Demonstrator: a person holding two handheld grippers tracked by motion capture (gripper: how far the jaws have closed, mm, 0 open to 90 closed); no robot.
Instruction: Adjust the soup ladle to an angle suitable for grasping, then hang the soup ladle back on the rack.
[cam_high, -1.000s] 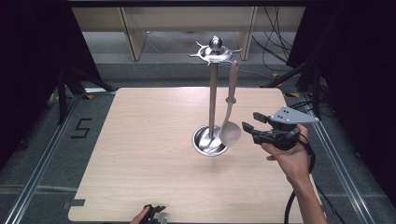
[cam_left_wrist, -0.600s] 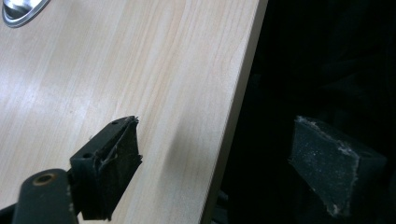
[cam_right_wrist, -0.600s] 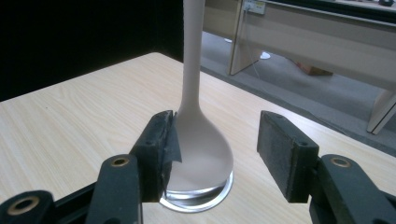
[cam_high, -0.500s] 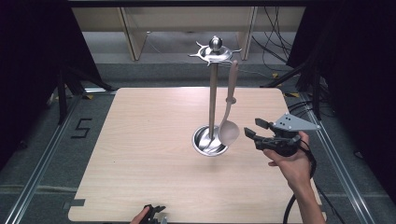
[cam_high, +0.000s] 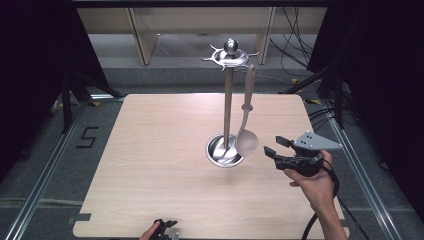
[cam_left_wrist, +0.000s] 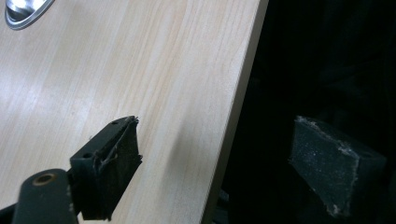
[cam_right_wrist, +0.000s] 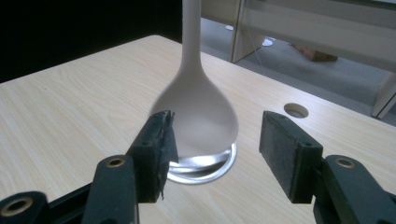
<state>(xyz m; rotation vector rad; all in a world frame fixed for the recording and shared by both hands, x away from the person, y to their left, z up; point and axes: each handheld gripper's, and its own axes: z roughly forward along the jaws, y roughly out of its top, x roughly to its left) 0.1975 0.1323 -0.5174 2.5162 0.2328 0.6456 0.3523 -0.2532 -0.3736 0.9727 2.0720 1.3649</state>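
Observation:
A pale ladle (cam_high: 246, 135) hangs from the top hooks of a metal rack (cam_high: 229, 100) whose round base (cam_high: 224, 151) rests mid-table. In the right gripper view the ladle's bowl (cam_right_wrist: 196, 116) hangs just beyond the jaws, above the shiny base (cam_right_wrist: 205, 165). My right gripper (cam_high: 274, 146) is open, a short way right of the bowl, with nothing between its fingers (cam_right_wrist: 154, 149). My left gripper (cam_high: 165, 226) sits at the table's near edge; its view shows it open (cam_left_wrist: 224, 163), one jaw over the wood, the other past the edge.
The wooden table (cam_high: 150, 150) has a small round hole (cam_right_wrist: 296, 110) near one corner. Shelving legs and cables lie on the floor beyond the far edge. Metal rails run along both sides of the table. The rack's base rim (cam_left_wrist: 23, 11) peeks in at the left gripper view's corner.
My right gripper has drawn back a little from the ladle's bowl, toward the right and the near side. The left gripper has stayed put.

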